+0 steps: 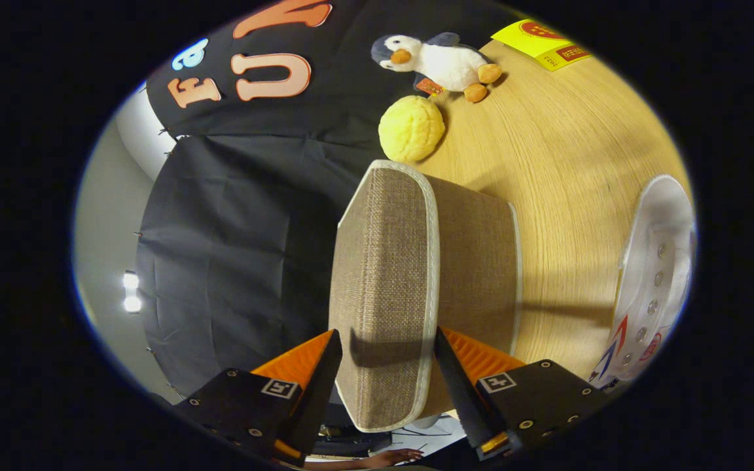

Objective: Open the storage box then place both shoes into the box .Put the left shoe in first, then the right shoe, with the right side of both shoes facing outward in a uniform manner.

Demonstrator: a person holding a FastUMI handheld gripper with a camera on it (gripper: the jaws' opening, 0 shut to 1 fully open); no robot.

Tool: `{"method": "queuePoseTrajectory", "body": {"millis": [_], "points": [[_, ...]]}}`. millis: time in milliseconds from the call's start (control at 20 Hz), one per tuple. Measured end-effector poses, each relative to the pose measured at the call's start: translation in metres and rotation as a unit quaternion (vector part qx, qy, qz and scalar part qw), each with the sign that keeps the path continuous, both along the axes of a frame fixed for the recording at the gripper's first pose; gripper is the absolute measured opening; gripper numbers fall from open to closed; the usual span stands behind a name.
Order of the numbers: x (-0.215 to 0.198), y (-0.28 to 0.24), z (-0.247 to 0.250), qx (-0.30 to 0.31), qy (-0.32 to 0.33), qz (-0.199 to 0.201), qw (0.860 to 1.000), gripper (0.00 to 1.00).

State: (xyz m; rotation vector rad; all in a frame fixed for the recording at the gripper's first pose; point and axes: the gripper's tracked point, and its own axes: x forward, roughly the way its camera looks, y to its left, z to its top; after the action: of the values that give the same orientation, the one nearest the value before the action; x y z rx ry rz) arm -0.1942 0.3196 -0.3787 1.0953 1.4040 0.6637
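The gripper (387,366) has its two fingers standing apart on either side of the woven storage box (416,275), at what looks like its lid, and I cannot tell whether either finger actually presses on the fabric, so this reads as the opening step, with the lid about to be lifted. A white shoe (655,281) lies on the wooden table (567,163) at about three o'clock from the box, apart from it. Next, the fingers need to close firmly on the lid's trimmed edge and swing it clear, so the left shoe can go in first.
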Motion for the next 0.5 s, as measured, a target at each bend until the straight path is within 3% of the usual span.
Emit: {"method": "queuePoseTrajectory", "body": {"millis": [200, 350, 500], "points": [[0.007, -0.02, 0.02, 0.001, -0.004, -0.024, 1.0, 0.72], [0.018, -0.022, 0.038, 0.015, -0.014, -0.047, 0.999, 0.48], [0.022, -0.017, 0.041, 0.005, -0.024, -0.04, 0.999, 0.36]]}}
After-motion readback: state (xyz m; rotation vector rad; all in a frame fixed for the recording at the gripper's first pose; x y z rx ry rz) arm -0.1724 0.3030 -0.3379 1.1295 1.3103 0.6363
